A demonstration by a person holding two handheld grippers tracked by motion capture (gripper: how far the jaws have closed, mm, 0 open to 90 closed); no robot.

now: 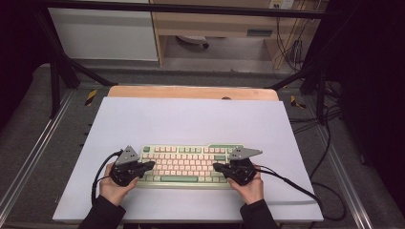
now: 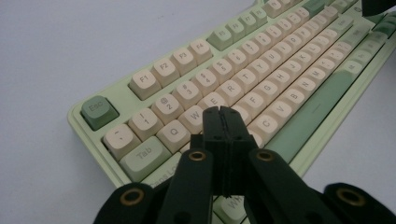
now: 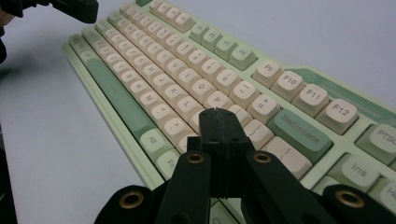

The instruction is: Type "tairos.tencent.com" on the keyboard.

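The keyboard (image 1: 186, 164) lies flat on the counter (image 1: 191, 119), just under both grippers; the left gripper (image 2: 223, 112) and right gripper (image 3: 218, 113) are pressed together, holding nothing; it looks stiff and hard; press keys gently.

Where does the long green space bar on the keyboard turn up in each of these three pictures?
High view: space bar in the keyboard's front row, between the grippers.
Left gripper view: a green strip running up right of centre.
Right gripper view: a green strip left of centre.
Shared landmark: that green bar.
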